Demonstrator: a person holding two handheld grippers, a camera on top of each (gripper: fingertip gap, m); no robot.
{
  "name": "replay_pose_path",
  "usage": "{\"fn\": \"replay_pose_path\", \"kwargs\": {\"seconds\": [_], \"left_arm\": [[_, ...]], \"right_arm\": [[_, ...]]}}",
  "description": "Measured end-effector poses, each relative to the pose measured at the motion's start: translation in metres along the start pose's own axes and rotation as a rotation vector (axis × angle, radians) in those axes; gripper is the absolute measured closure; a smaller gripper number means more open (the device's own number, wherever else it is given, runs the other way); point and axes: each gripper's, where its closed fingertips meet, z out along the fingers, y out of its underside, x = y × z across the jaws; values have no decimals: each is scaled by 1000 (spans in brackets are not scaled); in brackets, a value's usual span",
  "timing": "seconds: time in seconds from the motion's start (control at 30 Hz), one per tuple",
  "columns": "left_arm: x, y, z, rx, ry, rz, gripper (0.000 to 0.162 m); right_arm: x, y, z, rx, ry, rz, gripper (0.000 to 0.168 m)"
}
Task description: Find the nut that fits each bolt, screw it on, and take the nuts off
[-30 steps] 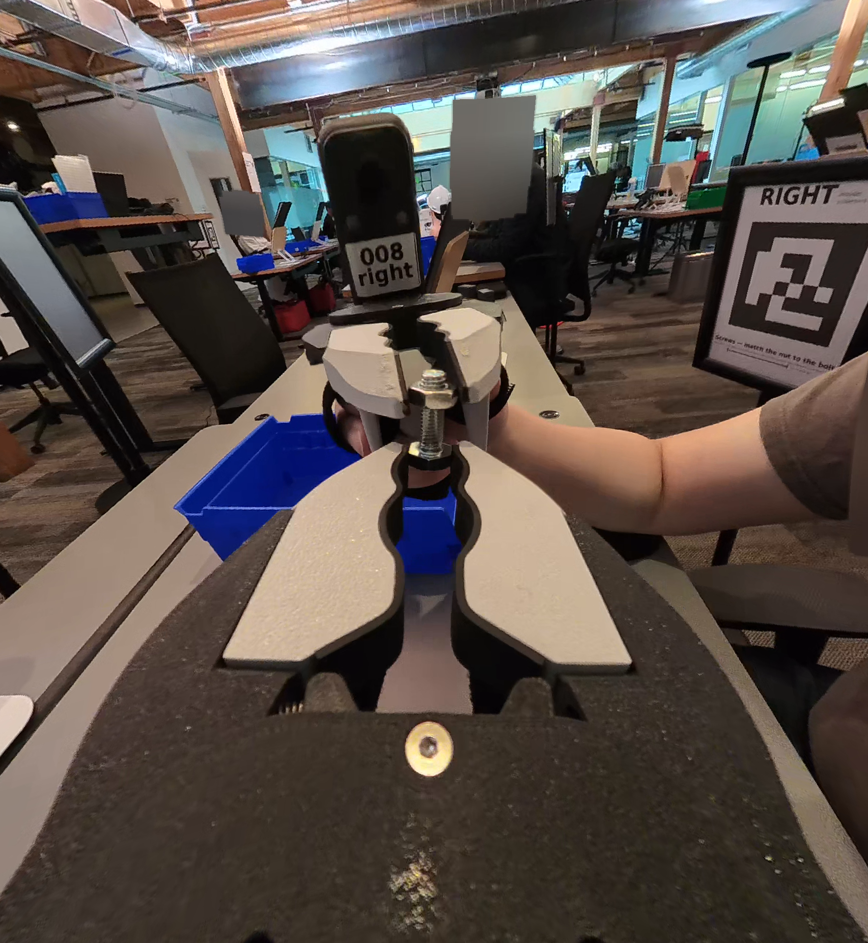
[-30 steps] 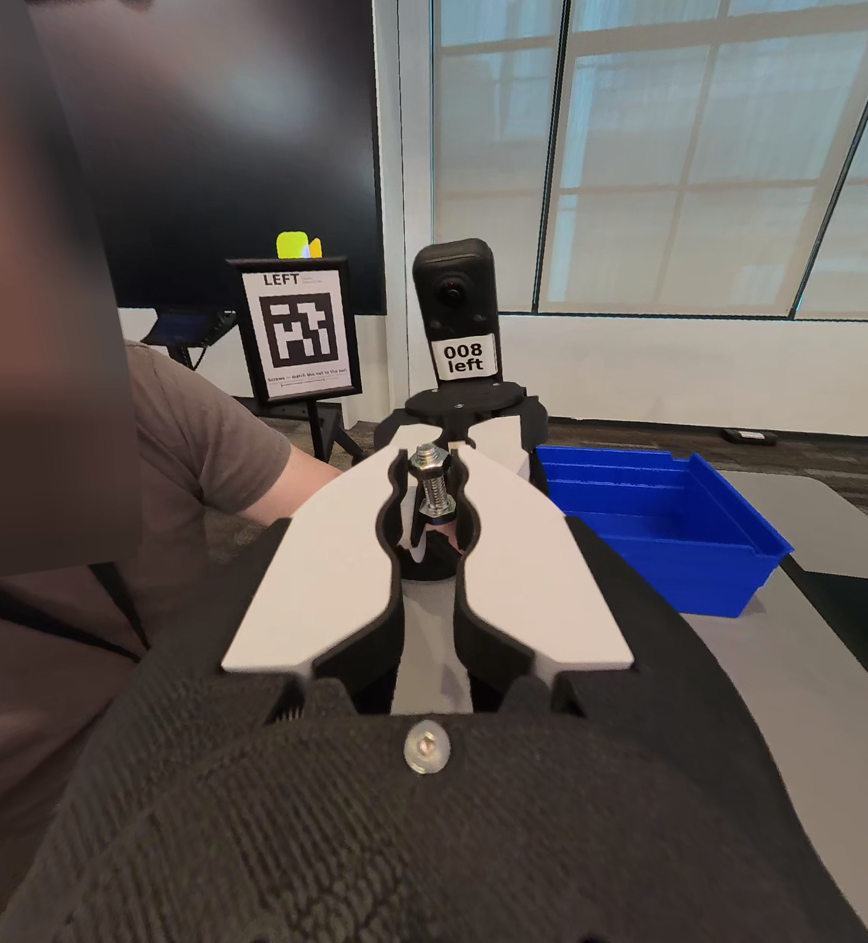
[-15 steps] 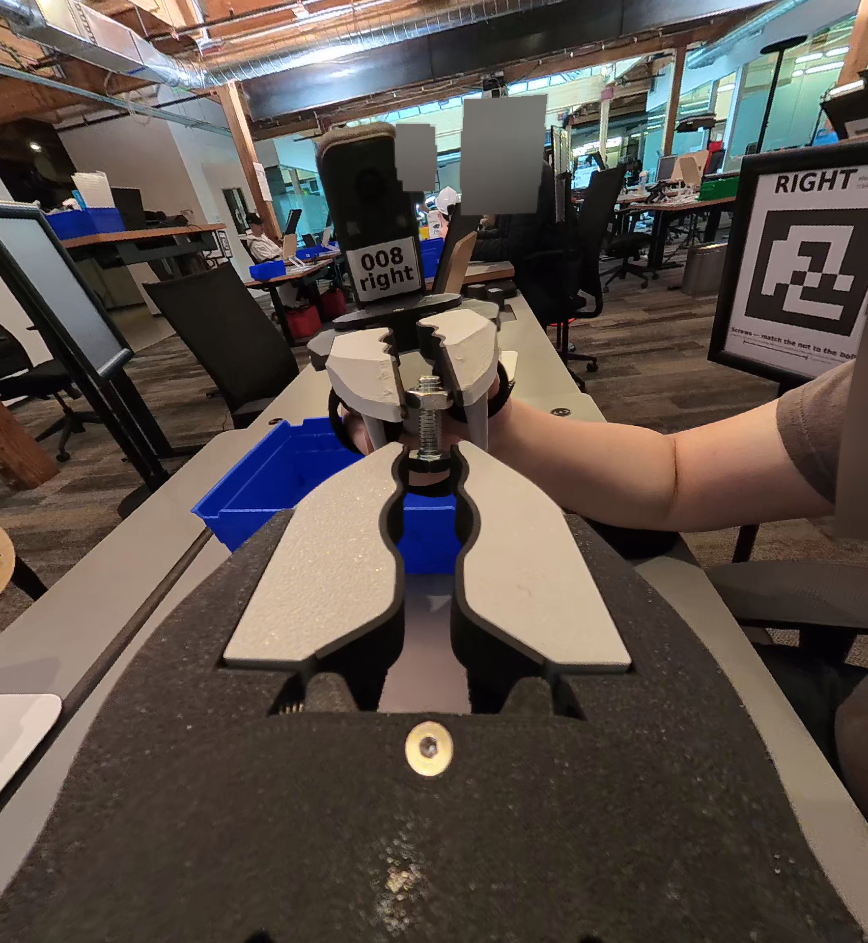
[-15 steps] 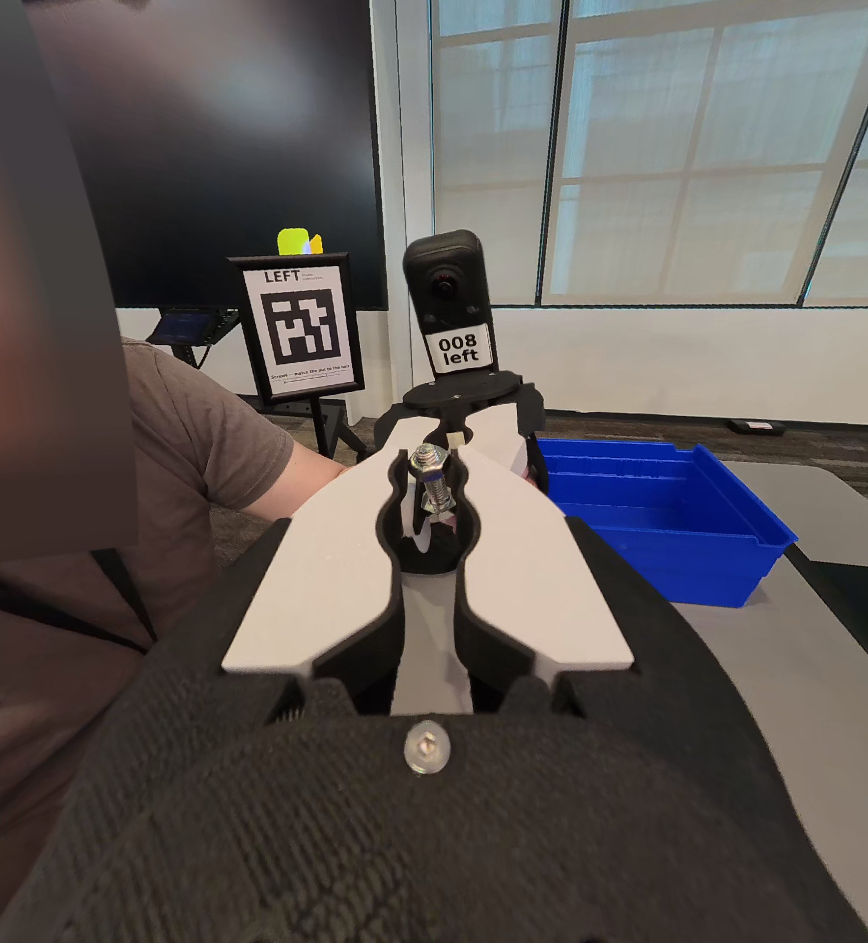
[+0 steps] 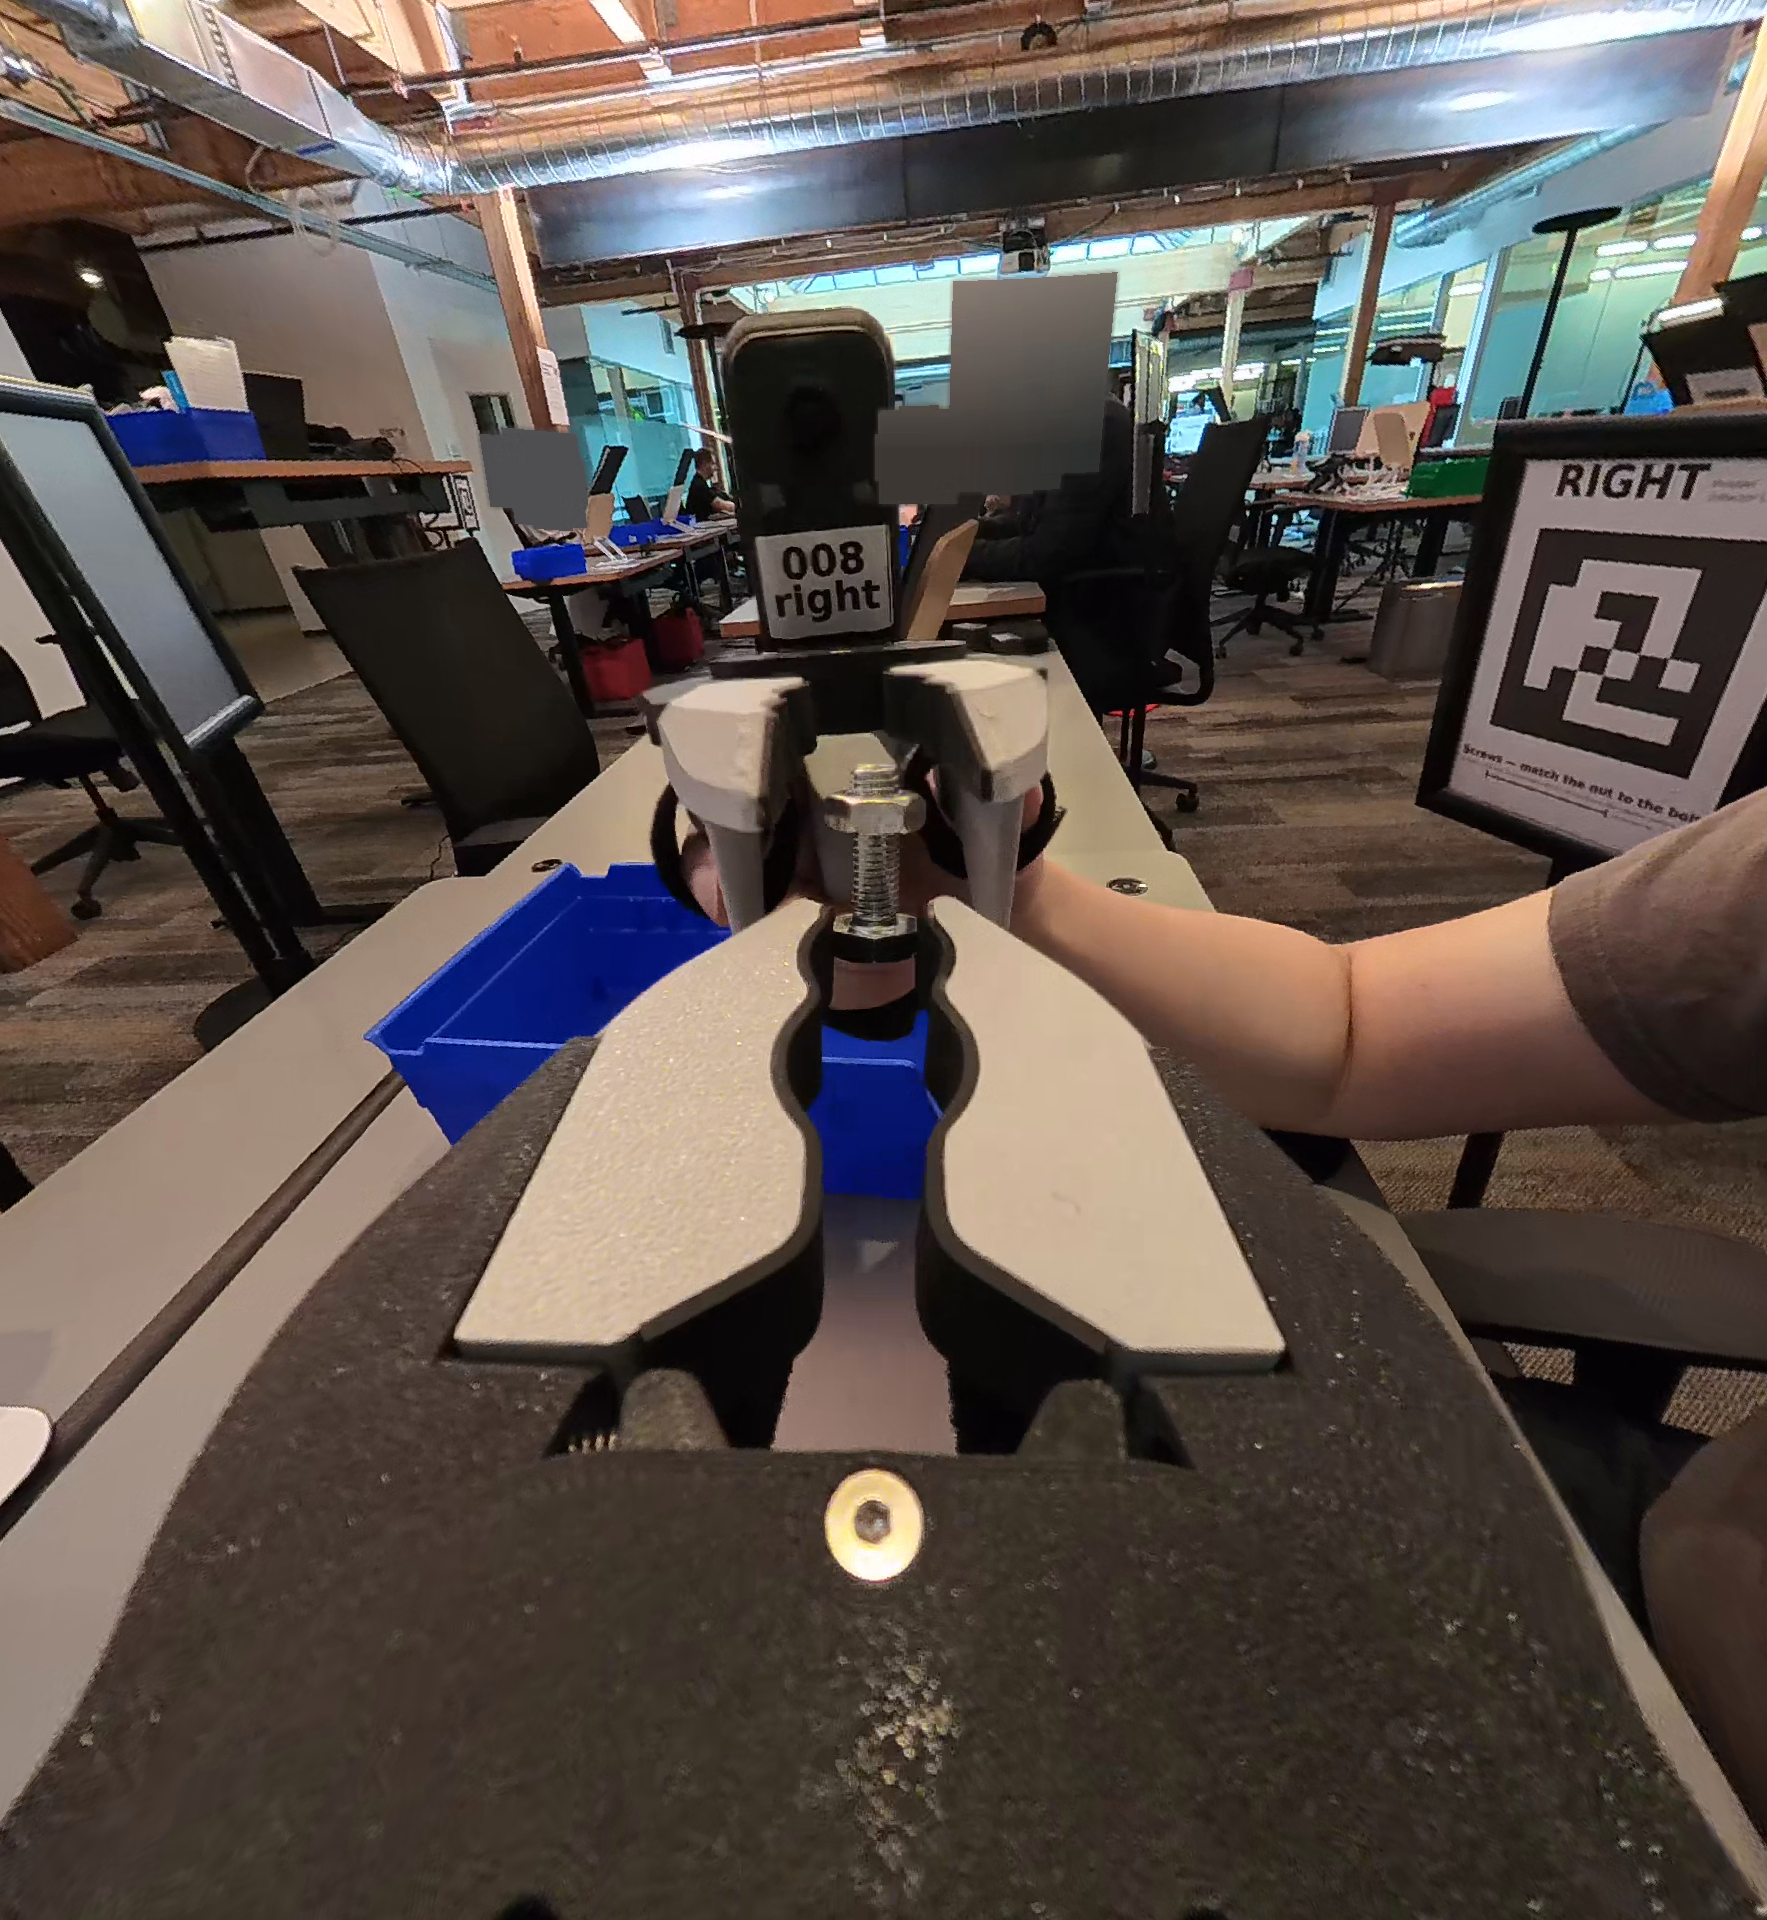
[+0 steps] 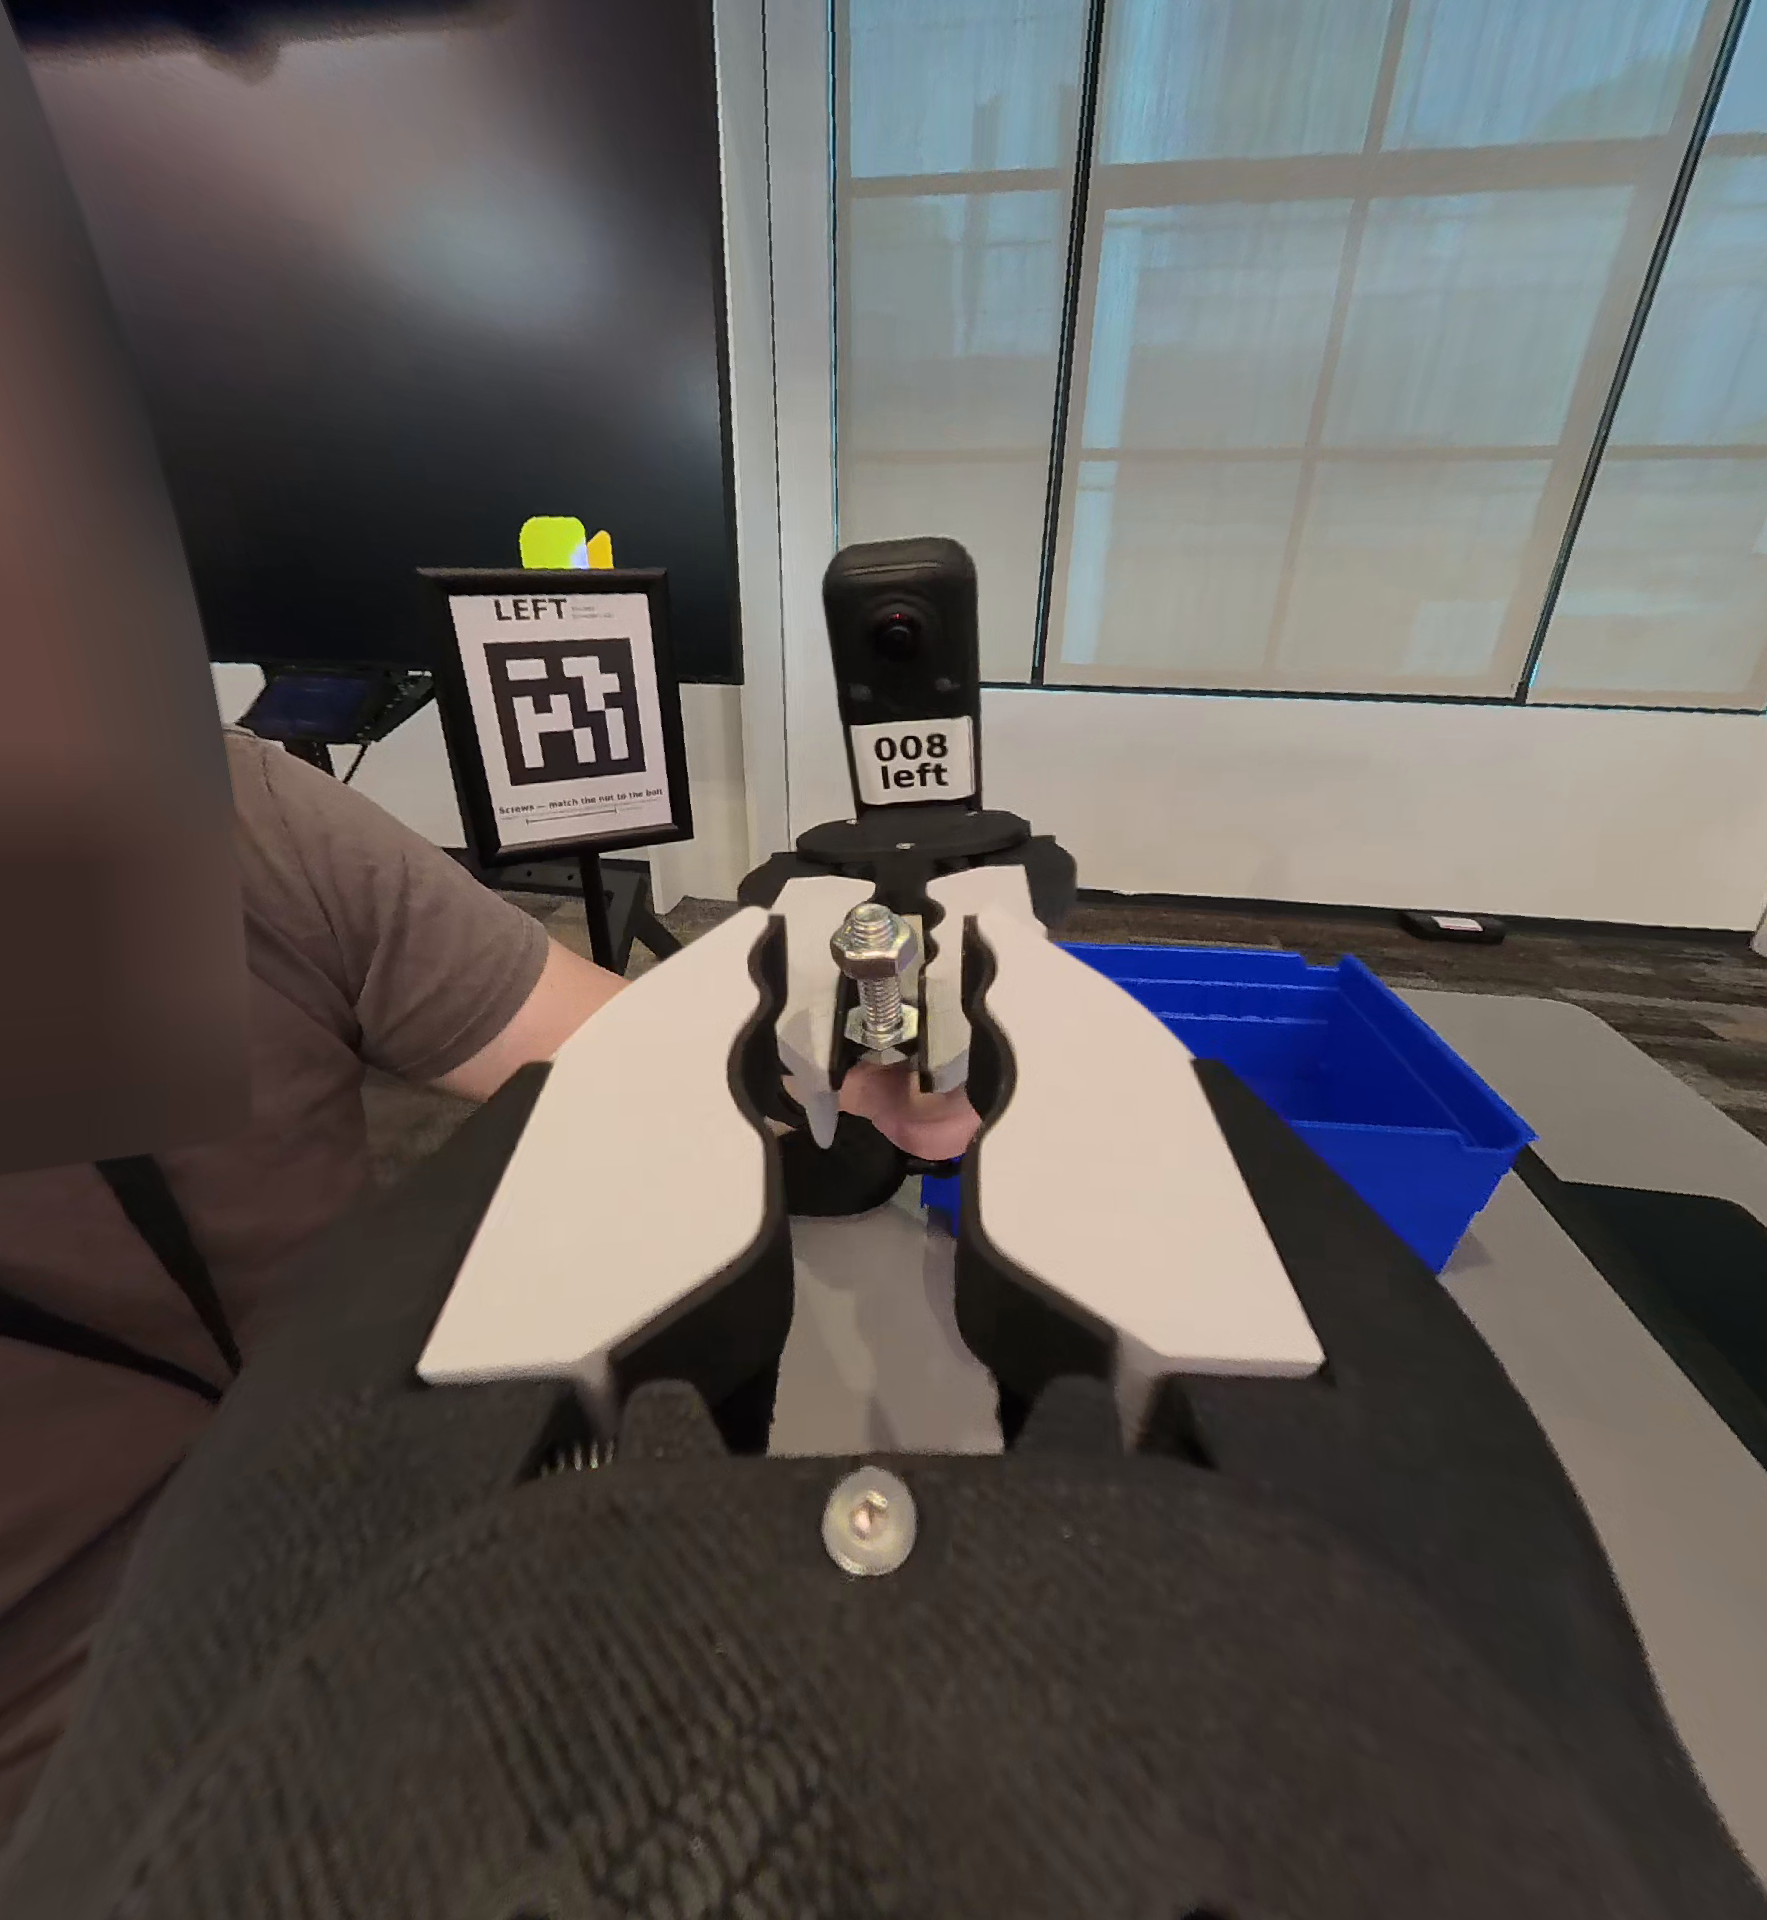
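A silver bolt (image 5: 871, 868) stands upright in the air with a hex nut (image 5: 871, 810) near its top end. My left gripper (image 5: 874, 925) is shut on the bolt's head at the bottom. My right gripper (image 5: 868, 821) faces it, open, with one jaw on each side of the nut and a gap to it. In the right wrist view the nut (image 6: 874, 945) sits between the tips of my right gripper (image 6: 871, 940), untouched. The left gripper (image 6: 884, 1044) shows behind, clamped on the bolt (image 6: 879, 1003) from below.
A blue bin (image 5: 546, 987) stands on the grey table (image 5: 131, 1247) below the grippers; it also shows in the right wrist view (image 6: 1326, 1060). Framed marker signs (image 5: 1627, 634) (image 6: 567, 707) stand on both sides. The person's forearm (image 5: 1274, 1018) reaches in from the right. My two grippers' fingertips are within a few centimetres of each other.
My right gripper was shut on the nut and has opened off it. My left gripper has kept its hold on the bolt.
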Motion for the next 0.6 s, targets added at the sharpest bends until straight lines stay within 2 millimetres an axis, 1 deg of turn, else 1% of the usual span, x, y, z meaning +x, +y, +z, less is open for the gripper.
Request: {"fn": "replay_pose_path", "kwargs": {"seconds": [0.13, 0.23, 0.33, 0.47, 0.6], "left_arm": [[4, -5, -1, 28, 32, -24, 148], [5, -7, -2, 33, 34, -20, 148], [3, -5, -2, 22, 18, -19, 148], [4, -3, 0, 14, 18, -13, 148], [6, -4, 1, 19, 28, -11, 147]], "right_arm": [[6, 8, 2, -37, 34, -18, 136], [4, 3, -3, 4, -3, 14, 137], [-3, -1, -3, 22, -46, 32, 137], [1, 3, 4, -11, 14, 0, 137], [3, 2, 0, 11, -7, 32, 137]]}}
